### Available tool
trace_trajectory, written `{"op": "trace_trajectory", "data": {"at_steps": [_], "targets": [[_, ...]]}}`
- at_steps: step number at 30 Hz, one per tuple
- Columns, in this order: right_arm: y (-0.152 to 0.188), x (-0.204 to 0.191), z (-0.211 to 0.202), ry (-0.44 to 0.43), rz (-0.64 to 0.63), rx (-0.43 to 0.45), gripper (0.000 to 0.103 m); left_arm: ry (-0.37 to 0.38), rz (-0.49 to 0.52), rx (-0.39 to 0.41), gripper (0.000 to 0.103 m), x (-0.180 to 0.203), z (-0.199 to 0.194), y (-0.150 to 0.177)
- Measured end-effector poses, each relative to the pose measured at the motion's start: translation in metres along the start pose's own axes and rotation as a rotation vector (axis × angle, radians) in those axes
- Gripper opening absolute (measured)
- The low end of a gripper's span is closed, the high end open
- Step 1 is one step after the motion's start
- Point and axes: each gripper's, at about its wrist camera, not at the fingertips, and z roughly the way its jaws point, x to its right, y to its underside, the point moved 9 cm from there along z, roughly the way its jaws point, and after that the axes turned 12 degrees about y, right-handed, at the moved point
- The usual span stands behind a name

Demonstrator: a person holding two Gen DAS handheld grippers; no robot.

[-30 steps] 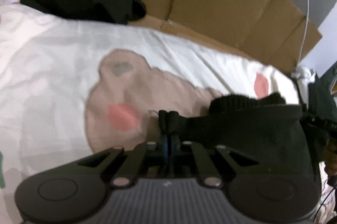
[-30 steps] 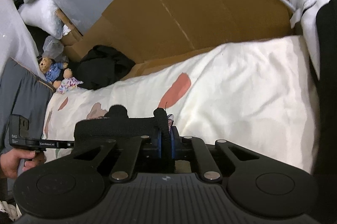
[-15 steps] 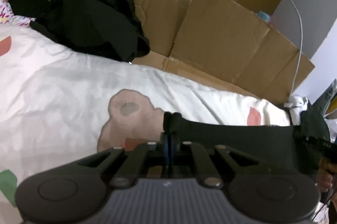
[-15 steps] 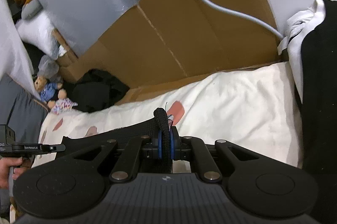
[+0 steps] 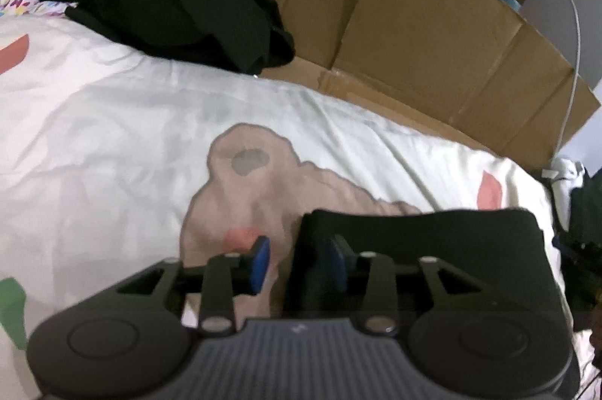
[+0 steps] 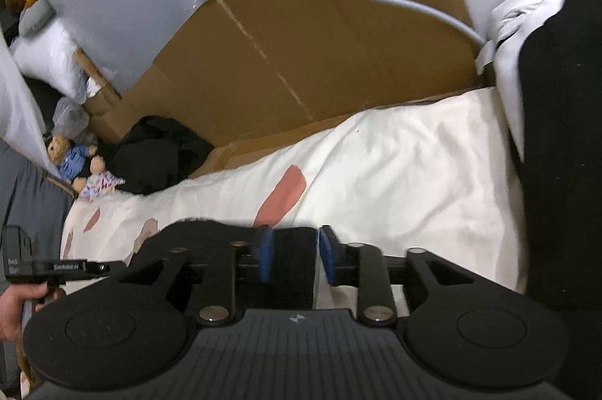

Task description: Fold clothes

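Open white bedsheet (image 5: 113, 144) is lying clear to the left and far side of the left gripper (image 5: 297, 262), giving free passage there. Black folded garment (image 5: 432, 242) is blocking near right, its edge sitting between the jaws, which have just been opening. Black clothes pile (image 5: 188, 1) is occupying far left. Cardboard wall (image 5: 432, 35) is closing off the far edge. In the right wrist view, a dark fabric mass (image 6: 557, 136) is blocking the right side; the sheet between is staying passable.
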Motion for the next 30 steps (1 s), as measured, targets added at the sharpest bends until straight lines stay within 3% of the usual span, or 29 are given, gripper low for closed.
{"op": "trace_trajectory", "data": {"at_steps": [3, 20, 22, 30], "targets": [[0.002, -0.004, -0.009, 0.003, -0.013, -0.001, 0.041, 0.016, 0.010, -0.031, 0.043, 0.003, -0.008, 0.009], [0.023, -0.027, -0.067, 0.106, -0.038, -0.010, 0.044, 0.106, 0.094, -0.111, 0.044, 0.035, -0.048, 0.058], [0.030, -0.030, -0.073, 0.115, -0.038, -0.021, 0.049, 0.112, 0.123, -0.113, 0.044, 0.037, -0.053, 0.065], [0.058, -0.034, -0.088, 0.158, -0.061, -0.087, 0.049, 0.195, 0.142, -0.148, 0.047, 0.045, -0.063, 0.084]]}}
